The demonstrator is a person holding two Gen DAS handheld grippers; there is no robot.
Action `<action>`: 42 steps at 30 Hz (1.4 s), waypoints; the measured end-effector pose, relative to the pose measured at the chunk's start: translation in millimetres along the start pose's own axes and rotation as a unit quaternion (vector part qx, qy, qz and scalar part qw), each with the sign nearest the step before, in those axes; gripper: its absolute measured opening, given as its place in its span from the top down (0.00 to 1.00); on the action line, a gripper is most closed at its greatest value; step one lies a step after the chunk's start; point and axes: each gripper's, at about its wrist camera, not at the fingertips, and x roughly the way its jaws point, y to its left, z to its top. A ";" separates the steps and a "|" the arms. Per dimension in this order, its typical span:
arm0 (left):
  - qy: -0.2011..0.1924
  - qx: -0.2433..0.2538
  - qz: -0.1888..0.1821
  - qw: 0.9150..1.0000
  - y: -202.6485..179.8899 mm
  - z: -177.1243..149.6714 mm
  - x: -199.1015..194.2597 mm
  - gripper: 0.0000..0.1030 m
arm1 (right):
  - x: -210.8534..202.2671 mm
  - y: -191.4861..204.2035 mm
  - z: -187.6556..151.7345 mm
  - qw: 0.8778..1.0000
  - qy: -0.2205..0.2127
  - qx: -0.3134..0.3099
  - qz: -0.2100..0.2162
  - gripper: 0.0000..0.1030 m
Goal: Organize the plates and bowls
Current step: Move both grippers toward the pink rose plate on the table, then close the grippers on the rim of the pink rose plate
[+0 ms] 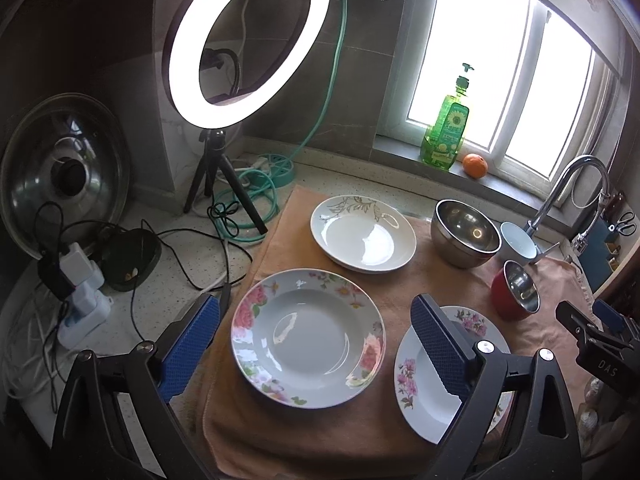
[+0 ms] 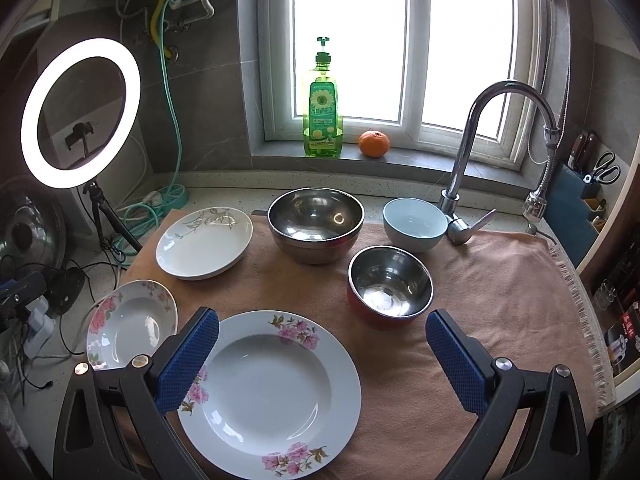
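Three plates and three bowls lie on an orange towel (image 2: 480, 292). A rose-rimmed deep plate (image 1: 308, 338) (image 2: 132, 324) is at the near left. A pink-flower plate (image 2: 270, 392) (image 1: 416, 384) is at the near middle. A gold-leaf plate (image 1: 362, 238) (image 2: 204, 242) is behind. A large steel bowl (image 2: 316, 224) (image 1: 466, 232), a light blue bowl (image 2: 414, 224) (image 1: 518, 240) and a red bowl with steel inside (image 2: 390, 286) (image 1: 516, 290) stand at the back right. My left gripper (image 1: 316, 344) is open above the rose plate. My right gripper (image 2: 322, 356) is open above the pink-flower plate.
A ring light on a tripod (image 1: 244, 40) (image 2: 80, 112) stands at the back left with cables, a green hose (image 1: 256, 184) and a steel pot lid (image 1: 64, 172). A faucet (image 2: 480, 152), a green soap bottle (image 2: 322, 108) and an orange (image 2: 374, 144) are by the window.
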 end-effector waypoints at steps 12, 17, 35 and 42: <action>0.052 -0.036 0.011 0.998 40.0 -6.1 31.4 0.19 | 37.9 42.2 8.9 0.997 0.030 -0.027 0.059 0.25; 0.087 -0.070 0.006 0.994 60.5 -15.7 49.6 0.31 | 66.1 57.6 2.9 0.991 0.081 -0.013 0.107 0.43; 0.170 -0.143 -0.050 0.974 94.4 -41.0 105.3 0.69 | 141.6 111.8 -9.9 0.957 0.201 -0.015 0.210 0.78; 0.179 -0.151 -0.052 0.971 100.8 -40.9 116.3 0.74 | 164.0 121.2 -11.2 0.949 0.227 -0.005 0.218 0.82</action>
